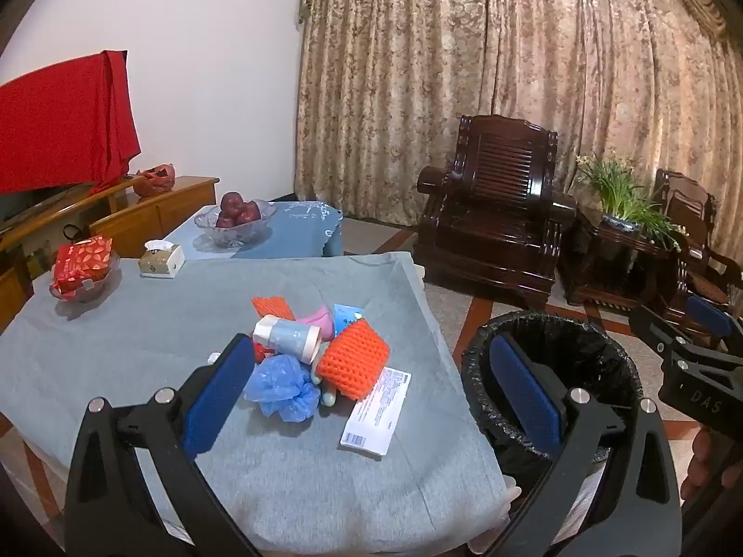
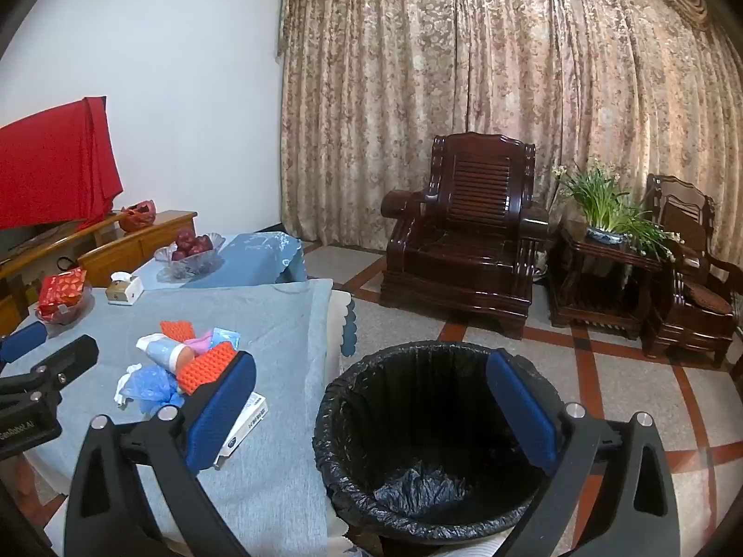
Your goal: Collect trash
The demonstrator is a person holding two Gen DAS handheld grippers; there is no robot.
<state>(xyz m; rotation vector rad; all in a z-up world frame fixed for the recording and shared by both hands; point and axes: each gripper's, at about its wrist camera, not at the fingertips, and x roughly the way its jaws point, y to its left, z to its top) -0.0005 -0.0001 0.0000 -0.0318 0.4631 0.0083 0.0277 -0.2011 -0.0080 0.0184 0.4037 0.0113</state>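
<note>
A pile of trash lies on the grey-clothed table (image 1: 139, 339): an orange foam net (image 1: 353, 357), a crumpled blue plastic bag (image 1: 283, 385), a pale blue paper cup (image 1: 288, 336) on its side, a pink wrapper (image 1: 320, 318) and a white printed box (image 1: 376, 413). My left gripper (image 1: 371, 352) hovers open just in front of the pile, nothing between its blue pads. A black-lined bin (image 2: 432, 441) stands on the floor right of the table. My right gripper (image 2: 371, 362) hangs open above the bin's rim, holding nothing. The pile (image 2: 185, 362) shows at its left.
Further back on the table are a tissue box (image 1: 162, 257), a glass dish with a red packet (image 1: 83, 269) and a bowl of apples (image 1: 234, 220). Dark wooden armchairs (image 2: 464, 250), a side table with a plant (image 2: 603, 213) and curtains stand beyond the tiled floor.
</note>
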